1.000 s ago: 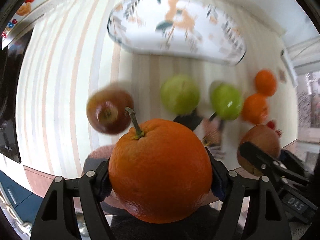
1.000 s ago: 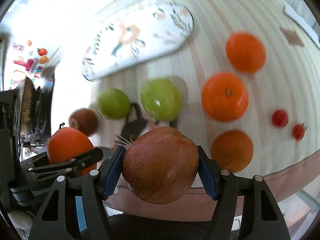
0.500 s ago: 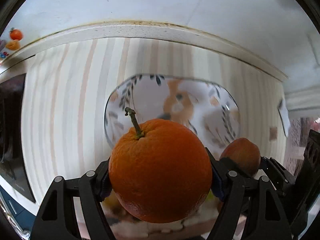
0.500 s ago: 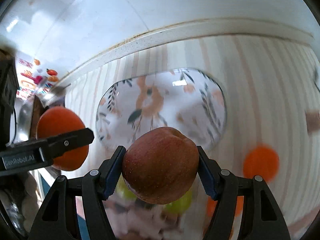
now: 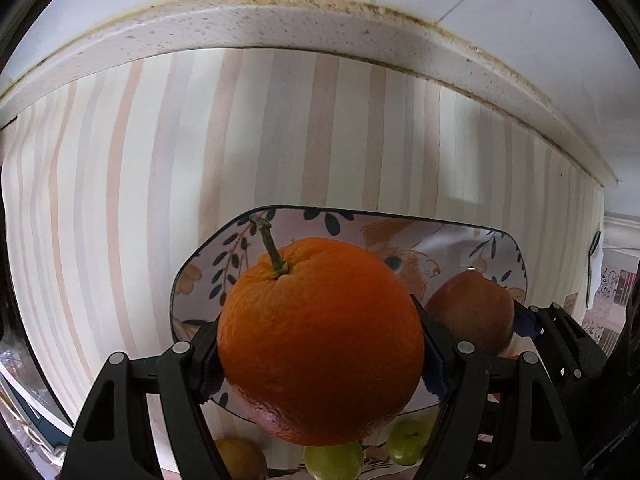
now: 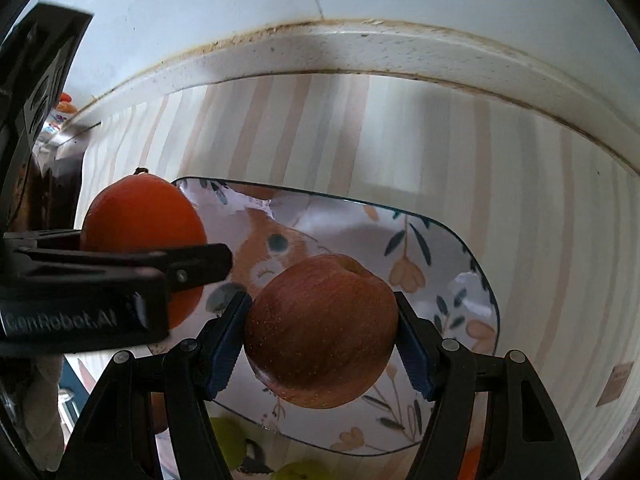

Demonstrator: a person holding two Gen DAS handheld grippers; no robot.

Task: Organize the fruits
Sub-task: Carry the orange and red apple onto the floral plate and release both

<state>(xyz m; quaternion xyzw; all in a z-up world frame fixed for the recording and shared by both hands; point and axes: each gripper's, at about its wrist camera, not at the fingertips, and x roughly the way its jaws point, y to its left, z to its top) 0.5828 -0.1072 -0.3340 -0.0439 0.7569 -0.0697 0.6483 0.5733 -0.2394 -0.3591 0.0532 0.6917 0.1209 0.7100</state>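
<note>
My left gripper (image 5: 320, 354) is shut on a stemmed orange (image 5: 320, 340) and holds it over the left part of the floral plate (image 5: 208, 264). My right gripper (image 6: 322, 330) is shut on a red apple (image 6: 320, 328) over the plate's middle (image 6: 440, 264). The apple also shows in the left wrist view (image 5: 474, 312), and the orange shows in the right wrist view (image 6: 140, 216) with the left gripper's fingers (image 6: 200, 266) around it. Whether either fruit touches the plate I cannot tell.
Green apples (image 5: 334, 460) and a darker fruit (image 5: 240, 458) lie on the striped cloth (image 5: 120, 200) near the plate's front edge. A speckled white ledge (image 5: 280, 24) and wall run behind. A dark object (image 6: 60, 184) stands at far left.
Both grippers have moved forward with their fruits, away from the loose fruit on the cloth, and now hang low over the plate, which fills more of each view.
</note>
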